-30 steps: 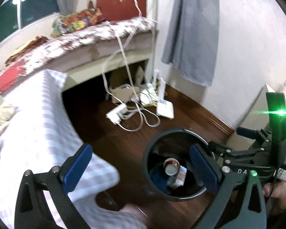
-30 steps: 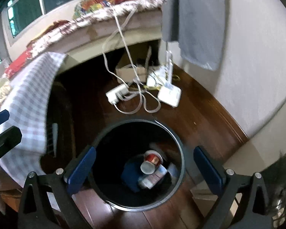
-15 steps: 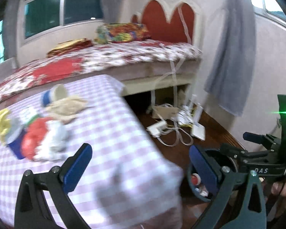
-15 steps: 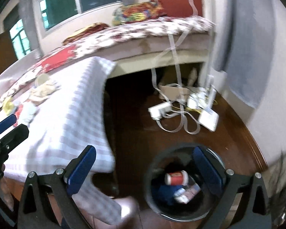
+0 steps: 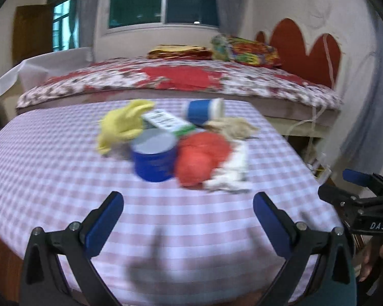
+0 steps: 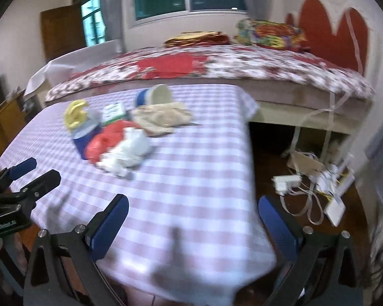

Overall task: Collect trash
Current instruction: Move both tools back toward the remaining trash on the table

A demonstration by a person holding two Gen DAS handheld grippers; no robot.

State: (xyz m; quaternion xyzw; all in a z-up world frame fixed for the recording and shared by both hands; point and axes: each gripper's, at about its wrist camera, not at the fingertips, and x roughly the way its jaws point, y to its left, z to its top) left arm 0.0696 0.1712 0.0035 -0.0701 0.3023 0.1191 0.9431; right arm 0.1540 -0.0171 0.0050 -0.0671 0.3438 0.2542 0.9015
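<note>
A heap of trash lies mid-table on the checked cloth [image 5: 63, 153]: a blue cup [image 5: 154, 158], a red crumpled bag [image 5: 200, 158], white crumpled paper [image 5: 232, 170], a yellow glove [image 5: 122, 125], a green-and-white carton [image 5: 166, 121], a tipped blue-and-white cup [image 5: 204, 111] and a tan rag [image 5: 232, 126]. My left gripper [image 5: 187, 219] hangs open over the table's near part, short of the heap. My right gripper [image 6: 192, 223] is open over the table's right front corner; the white paper [image 6: 125, 153] and red bag [image 6: 102, 141] lie ahead to its left. No bin shows.
A bed [image 5: 191, 76] with a flowered cover runs behind the table. On the dark floor at the right lie a power strip [image 6: 286, 181], tangled cables and a white box [image 6: 334, 210]. The other gripper shows at each view's edge.
Both views have swung up and left from the black bin on the floor to the table. The trash heap now sits ahead of the left gripper. Both grippers stay open and empty.
</note>
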